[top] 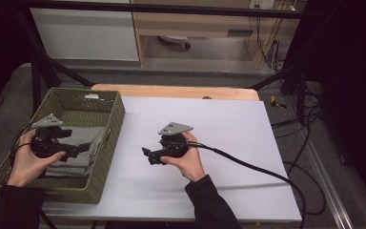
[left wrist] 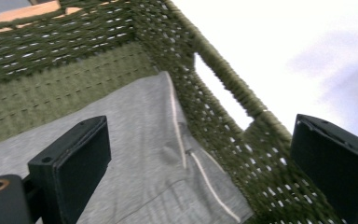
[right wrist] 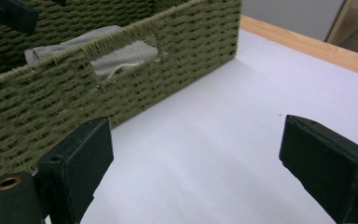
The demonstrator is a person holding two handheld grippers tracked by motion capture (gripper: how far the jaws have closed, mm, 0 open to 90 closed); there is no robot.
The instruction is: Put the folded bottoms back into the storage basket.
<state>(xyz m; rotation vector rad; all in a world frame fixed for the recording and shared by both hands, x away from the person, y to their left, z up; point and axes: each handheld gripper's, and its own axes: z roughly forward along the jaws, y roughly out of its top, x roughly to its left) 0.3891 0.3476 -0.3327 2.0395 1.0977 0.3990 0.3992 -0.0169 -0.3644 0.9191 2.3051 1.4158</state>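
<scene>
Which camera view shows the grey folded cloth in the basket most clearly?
The left gripper view: the grey cloth lies close, its seam visible. In the high view it is small, partly under the left tongs. The right gripper view shows it behind the basket's handle opening.

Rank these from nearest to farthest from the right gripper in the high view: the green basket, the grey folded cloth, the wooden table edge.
From the right gripper:
1. Green basket, its near wall just to the gripper's left.
2. Grey folded cloth, inside the basket, beyond that wall.
3. Wooden table edge, at the far side of the white sheet.
</scene>
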